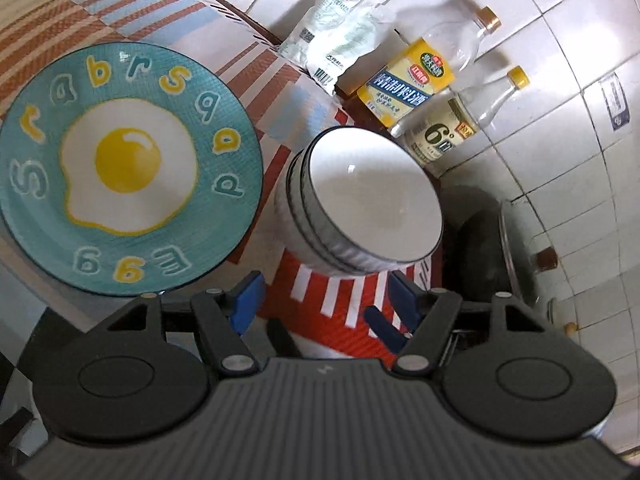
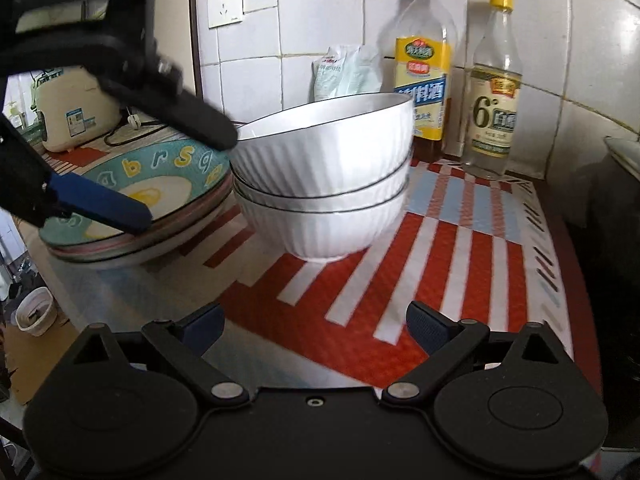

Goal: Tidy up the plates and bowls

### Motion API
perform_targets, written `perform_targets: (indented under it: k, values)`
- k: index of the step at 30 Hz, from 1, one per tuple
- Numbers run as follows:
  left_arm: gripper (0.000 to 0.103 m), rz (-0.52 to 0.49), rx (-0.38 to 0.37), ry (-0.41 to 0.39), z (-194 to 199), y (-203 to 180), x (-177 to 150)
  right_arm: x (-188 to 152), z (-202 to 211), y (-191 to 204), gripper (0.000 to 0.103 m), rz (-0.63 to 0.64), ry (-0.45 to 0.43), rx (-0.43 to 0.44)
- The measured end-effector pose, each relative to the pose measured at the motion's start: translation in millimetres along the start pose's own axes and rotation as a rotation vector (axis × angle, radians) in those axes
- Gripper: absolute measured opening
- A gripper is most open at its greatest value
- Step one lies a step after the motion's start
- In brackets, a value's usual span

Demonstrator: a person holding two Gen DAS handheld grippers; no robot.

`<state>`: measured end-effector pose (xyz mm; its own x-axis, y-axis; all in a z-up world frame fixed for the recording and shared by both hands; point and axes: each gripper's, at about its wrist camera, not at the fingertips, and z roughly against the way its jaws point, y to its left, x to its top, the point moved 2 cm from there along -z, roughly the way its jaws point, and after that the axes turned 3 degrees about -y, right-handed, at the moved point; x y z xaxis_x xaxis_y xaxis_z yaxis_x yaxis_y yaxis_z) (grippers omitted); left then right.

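My left tool hangs wide open, empty, above the bowls beside the plates; my right tool gapes empty too.

I see three white ribbed bowls nested upright, just right of a plate stack topped by a teal fried-egg plate.

A striped mat carries stacked bowls, stacked plates.
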<state>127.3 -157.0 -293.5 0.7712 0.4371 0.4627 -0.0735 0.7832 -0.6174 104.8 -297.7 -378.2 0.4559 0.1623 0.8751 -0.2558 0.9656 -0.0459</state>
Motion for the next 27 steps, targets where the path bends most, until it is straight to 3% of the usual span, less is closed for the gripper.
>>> perform_targets:
  k: [4, 7, 13, 17, 19, 27]
  values:
    - [0.066, -0.029, 0.002, -0.001, -10.4, -6.8, 7.1, 8.8, -10.4, 1.0, 0.099, 0.008, -0.02, -0.017]
    - [0.067, 0.03, -0.022, 0.015, -21.3, -5.2, 15.5, 14.4, -17.8, 0.4, 0.1, -0.001, -0.035, -0.029]
    - [0.065, 0.135, 0.014, 0.032, -41.4, 6.4, 31.7, 22.0, -32.6, 2.0, 0.1, -0.012, -0.042, -0.04]
    - [0.056, 0.102, 0.07, 0.055, -51.5, 4.7, 34.8, 25.2, -39.2, -1.5, 0.101, -0.054, -0.031, -0.065]
    - [0.046, 0.079, 0.09, 0.067, -55.5, 2.6, 35.6, 30.4, -40.3, -3.9, 0.101, -0.077, -0.014, -0.072]
    - [0.039, -0.002, 0.14, 0.056, -66.9, 0.0, 44.4, 33.7, -41.0, -2.8, 0.103, -0.049, -0.042, -0.072]
